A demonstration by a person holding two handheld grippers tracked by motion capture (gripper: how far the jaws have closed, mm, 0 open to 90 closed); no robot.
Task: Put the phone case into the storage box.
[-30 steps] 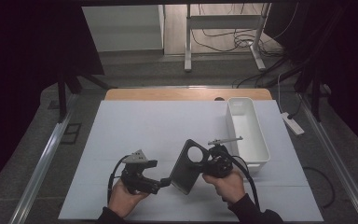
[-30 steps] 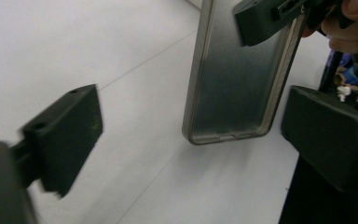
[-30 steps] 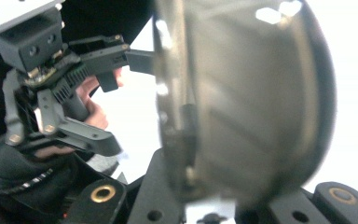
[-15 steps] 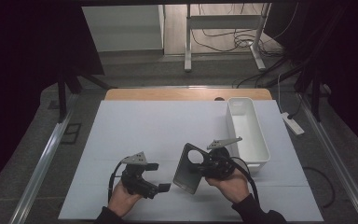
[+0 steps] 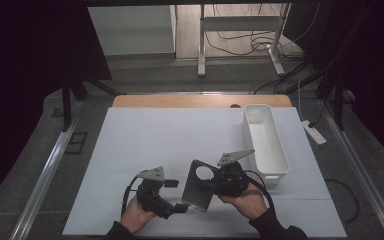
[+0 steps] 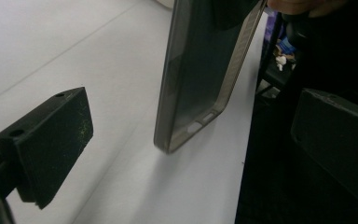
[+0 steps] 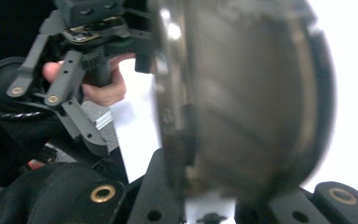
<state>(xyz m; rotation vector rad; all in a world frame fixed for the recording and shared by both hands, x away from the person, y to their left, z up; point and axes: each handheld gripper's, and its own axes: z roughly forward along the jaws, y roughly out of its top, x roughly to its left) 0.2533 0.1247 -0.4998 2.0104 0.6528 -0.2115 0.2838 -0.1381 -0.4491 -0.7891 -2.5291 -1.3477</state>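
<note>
A dark, see-through phone case stands nearly on end just above the white table. My right gripper is shut on its upper part, near the round camera hole. In the right gripper view the case is a close blur above the jaws of the right gripper. My left gripper is open at the case's lower left, its jaws having spread slightly wider within the last second. In the left gripper view the case's bottom end hangs between the wide-apart pads of the left gripper, touching neither.
A long white bin stands at the right of the table, just behind my right hand. A wooden strip runs along the table's far edge. Metal rails flank the table on both sides.
The case has tipped from a slant to nearly upright in the right gripper. The left gripper has let go of its lower end and drawn slightly back, jaws apart.
</note>
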